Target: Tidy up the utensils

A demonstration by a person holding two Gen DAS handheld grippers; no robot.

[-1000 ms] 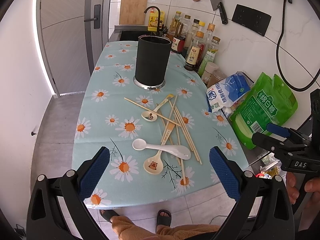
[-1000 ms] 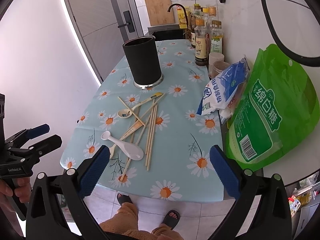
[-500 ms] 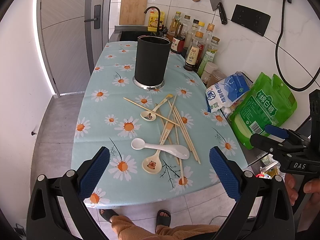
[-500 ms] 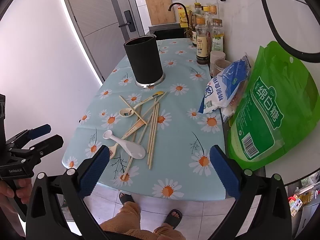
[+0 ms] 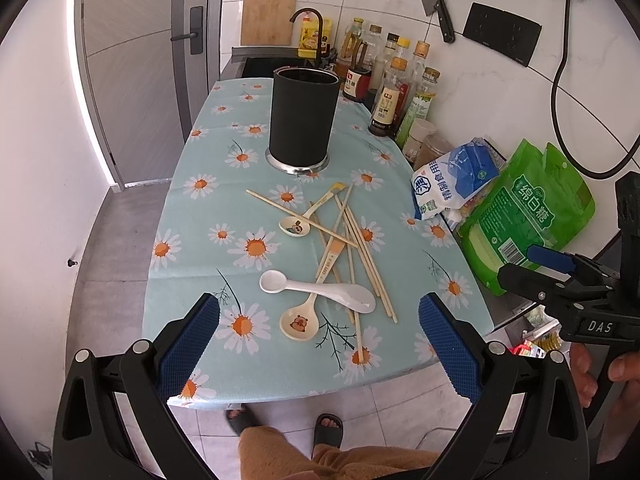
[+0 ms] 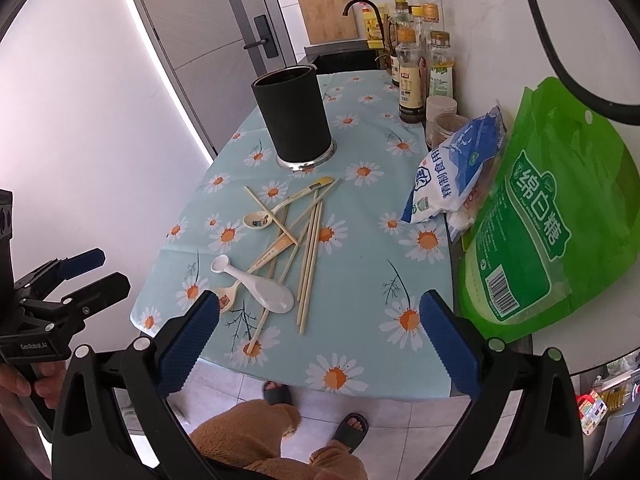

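A tall black utensil holder (image 5: 302, 120) stands on the daisy tablecloth (image 5: 208, 220); it also shows in the right wrist view (image 6: 294, 118). In front of it lies a pile of wooden chopsticks (image 5: 360, 248), a white spoon (image 5: 320, 290) and two cream bear spoons (image 5: 298, 322) (image 5: 296, 226). The pile also shows in the right wrist view (image 6: 308, 252). My left gripper (image 5: 318, 344) is open and empty, above the table's near edge. My right gripper (image 6: 318, 334) is open and empty, near the front right of the pile.
A green sugar bag (image 5: 528, 216) and a blue-white salt bag (image 5: 452, 184) lie at the right edge. Sauce bottles (image 5: 396, 96) and small jars (image 5: 424, 140) stand by the tiled wall. A sink and cutting board (image 5: 268, 12) are behind. A door (image 5: 136, 60) is at left.
Both grippers have drifted slightly closer to the table; the scene sits a little lower and nearer. Nothing on the table has moved.
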